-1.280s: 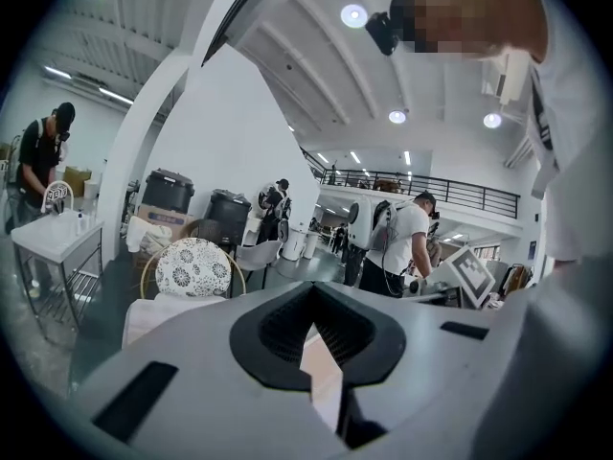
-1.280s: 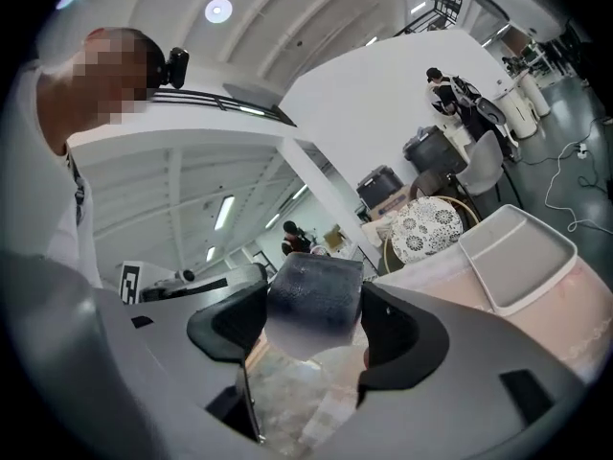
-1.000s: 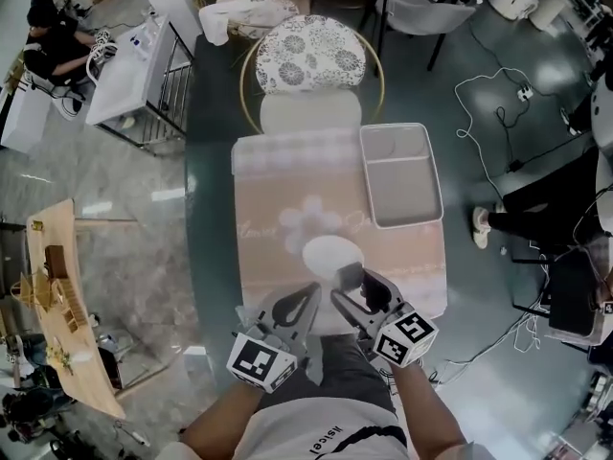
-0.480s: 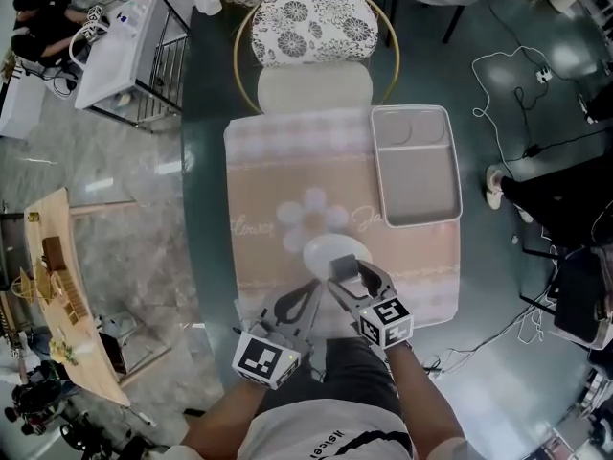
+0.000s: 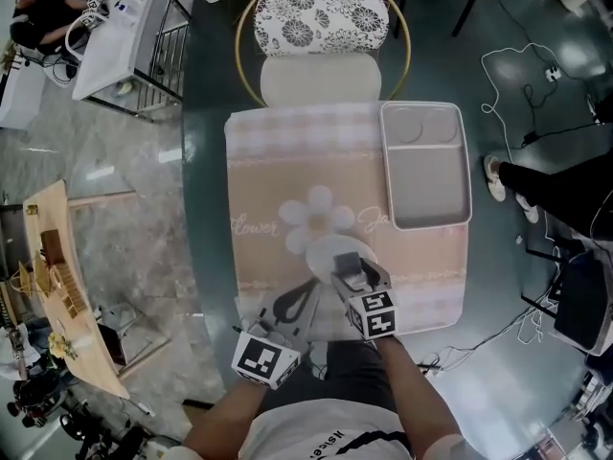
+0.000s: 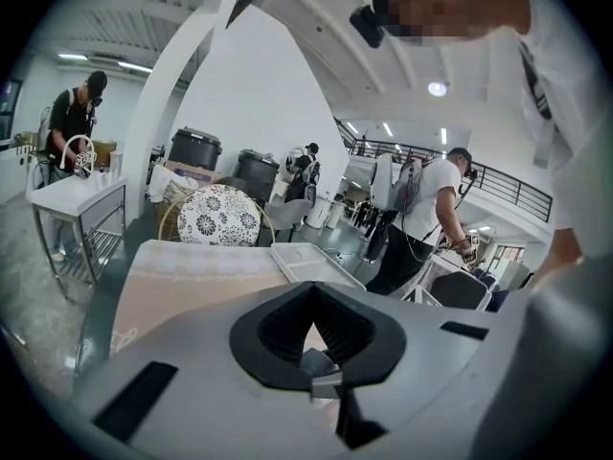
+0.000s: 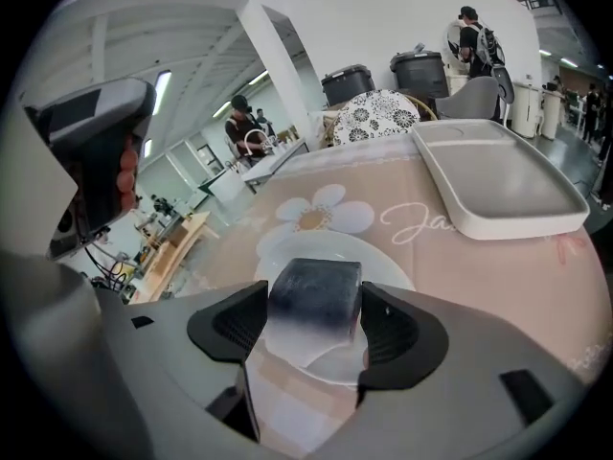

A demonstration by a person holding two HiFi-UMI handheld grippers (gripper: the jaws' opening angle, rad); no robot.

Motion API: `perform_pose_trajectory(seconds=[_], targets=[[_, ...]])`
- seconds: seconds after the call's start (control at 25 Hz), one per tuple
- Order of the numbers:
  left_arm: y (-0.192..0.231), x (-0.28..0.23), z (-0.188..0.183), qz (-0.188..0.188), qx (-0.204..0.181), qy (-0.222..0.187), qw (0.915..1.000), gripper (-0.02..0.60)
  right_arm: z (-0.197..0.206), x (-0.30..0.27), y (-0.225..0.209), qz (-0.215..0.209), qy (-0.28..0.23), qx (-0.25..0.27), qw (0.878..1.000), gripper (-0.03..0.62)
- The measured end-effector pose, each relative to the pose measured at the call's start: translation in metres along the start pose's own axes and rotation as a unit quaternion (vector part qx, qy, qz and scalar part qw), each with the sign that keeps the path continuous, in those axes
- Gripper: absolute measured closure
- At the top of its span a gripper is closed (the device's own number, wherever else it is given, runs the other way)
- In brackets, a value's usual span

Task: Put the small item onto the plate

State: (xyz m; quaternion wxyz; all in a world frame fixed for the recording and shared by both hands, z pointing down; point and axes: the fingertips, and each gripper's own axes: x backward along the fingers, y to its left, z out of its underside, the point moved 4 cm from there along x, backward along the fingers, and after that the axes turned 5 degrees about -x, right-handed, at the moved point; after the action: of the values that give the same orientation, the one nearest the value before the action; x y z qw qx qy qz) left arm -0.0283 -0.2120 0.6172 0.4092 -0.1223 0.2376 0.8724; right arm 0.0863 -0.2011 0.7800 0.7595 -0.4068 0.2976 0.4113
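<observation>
A small dark grey block (image 7: 314,295) is clamped between the jaws of my right gripper (image 7: 314,322), which is shut on it. In the head view the block (image 5: 351,268) hangs over the near edge of the white round plate (image 5: 324,247), with the right gripper (image 5: 352,276) just behind it. In the right gripper view the plate (image 7: 283,249) lies directly beneath and beyond the block. My left gripper (image 5: 305,295) rests to the left near the table's front edge. Its jaws meet at the tips with nothing held (image 6: 311,338).
The plate sits on a pink flower-print placemat (image 5: 287,171) on a dark glass table (image 5: 206,161). A pale rectangular tray (image 5: 426,166) lies at the mat's right. A chair with a floral cushion (image 5: 321,22) stands at the far side.
My right gripper has carried the block forward and slightly left, from beside the plate's near right edge to over its near rim. The left gripper has hardly moved.
</observation>
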Motion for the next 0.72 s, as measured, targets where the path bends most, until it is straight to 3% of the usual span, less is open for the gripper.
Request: perform_pose_trajectory(seconds=[0.48, 0.72], targets=[[0.011, 0.008, -0.002, -0.023, 0.005, -0.001, 0.9997, 0.575, -0.006, -0.011, 0.0, 0.032, 0.042, 0.022, 0.998, 0.278], [0.004, 0.021, -0.008, -0.016, 0.012, -0.008, 0.9998, 0.575, -0.022, 0.018, 0.011, 0.022, 0.017, 0.015, 1.0, 0.278]])
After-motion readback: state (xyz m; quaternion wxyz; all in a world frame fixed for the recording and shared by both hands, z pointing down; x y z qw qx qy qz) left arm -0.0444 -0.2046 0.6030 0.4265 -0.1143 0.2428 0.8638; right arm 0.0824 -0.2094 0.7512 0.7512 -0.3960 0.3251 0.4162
